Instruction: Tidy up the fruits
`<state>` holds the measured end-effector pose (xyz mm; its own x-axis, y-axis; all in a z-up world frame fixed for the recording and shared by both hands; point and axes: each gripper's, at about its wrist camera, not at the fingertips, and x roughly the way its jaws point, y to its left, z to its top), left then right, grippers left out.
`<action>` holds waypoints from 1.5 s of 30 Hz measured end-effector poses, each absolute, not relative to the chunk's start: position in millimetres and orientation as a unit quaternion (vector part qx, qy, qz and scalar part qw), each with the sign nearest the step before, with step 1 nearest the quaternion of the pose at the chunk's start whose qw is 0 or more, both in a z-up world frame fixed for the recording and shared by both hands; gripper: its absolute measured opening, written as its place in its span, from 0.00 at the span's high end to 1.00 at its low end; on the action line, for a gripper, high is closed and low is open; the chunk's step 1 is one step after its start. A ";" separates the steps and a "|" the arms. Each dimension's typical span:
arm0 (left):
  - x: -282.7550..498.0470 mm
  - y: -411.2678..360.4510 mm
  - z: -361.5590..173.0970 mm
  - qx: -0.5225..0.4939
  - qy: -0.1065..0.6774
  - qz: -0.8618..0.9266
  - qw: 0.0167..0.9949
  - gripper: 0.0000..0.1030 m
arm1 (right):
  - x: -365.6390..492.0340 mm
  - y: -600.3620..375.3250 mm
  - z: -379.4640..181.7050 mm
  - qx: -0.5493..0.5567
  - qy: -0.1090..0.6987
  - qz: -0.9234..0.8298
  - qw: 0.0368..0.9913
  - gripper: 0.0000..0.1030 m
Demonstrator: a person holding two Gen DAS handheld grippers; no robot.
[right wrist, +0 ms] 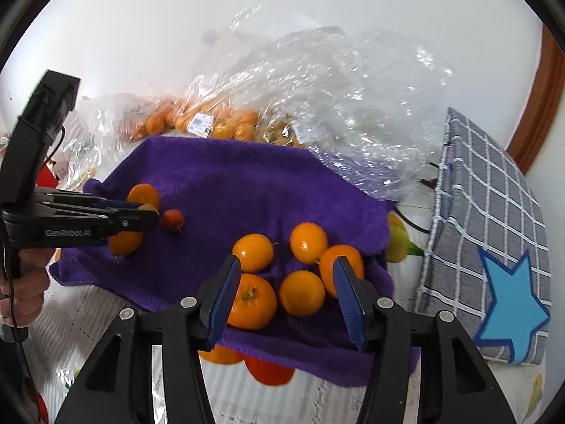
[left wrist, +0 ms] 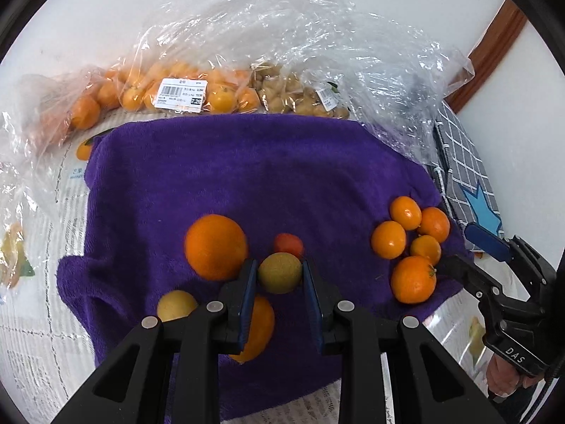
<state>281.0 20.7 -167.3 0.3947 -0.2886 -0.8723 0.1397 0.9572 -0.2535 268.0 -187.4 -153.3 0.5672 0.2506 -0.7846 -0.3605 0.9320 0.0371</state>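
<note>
A purple towel (left wrist: 247, 176) lies on the table with fruit on it. My left gripper (left wrist: 279, 268) is shut on a round yellow-green fruit (left wrist: 279, 272), just above the towel. Around it lie a large orange (left wrist: 215, 245), a small red fruit (left wrist: 289, 243), a yellow fruit (left wrist: 175, 304) and a second orange (left wrist: 259, 328) partly hidden under the left finger. Several small oranges (right wrist: 307, 242) are grouped at the towel's right corner. My right gripper (right wrist: 286, 265) hovers open over this group, its pads touching none of them; the left wrist view shows this right gripper (left wrist: 469, 252) at the towel's right edge.
Behind the towel lie a clear bag of small oranges (left wrist: 141, 92), a bag of pale brown fruits (left wrist: 293, 92) and crumpled clear plastic (left wrist: 335, 46). A grey checked cloth bag with a blue star (right wrist: 494, 247) stands at the right. A fruit-printed white cover (right wrist: 88, 318) lies under everything.
</note>
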 end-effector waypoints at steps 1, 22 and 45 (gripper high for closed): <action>280.1 20.1 -167.0 -0.070 0.535 -0.130 0.832 0.75 | 264.8 -190.2 -151.7 -0.063 0.430 0.171 0.884 0.46; 222.2 28.4 -121.7 -0.092 0.511 -0.081 0.851 0.55 | 220.1 -212.9 -124.1 -0.011 0.432 0.152 0.889 0.39; 64.8 5.0 -28.3 -0.065 0.383 -0.013 0.921 0.37 | 101.6 -265.8 -63.7 0.011 0.402 0.118 0.908 0.11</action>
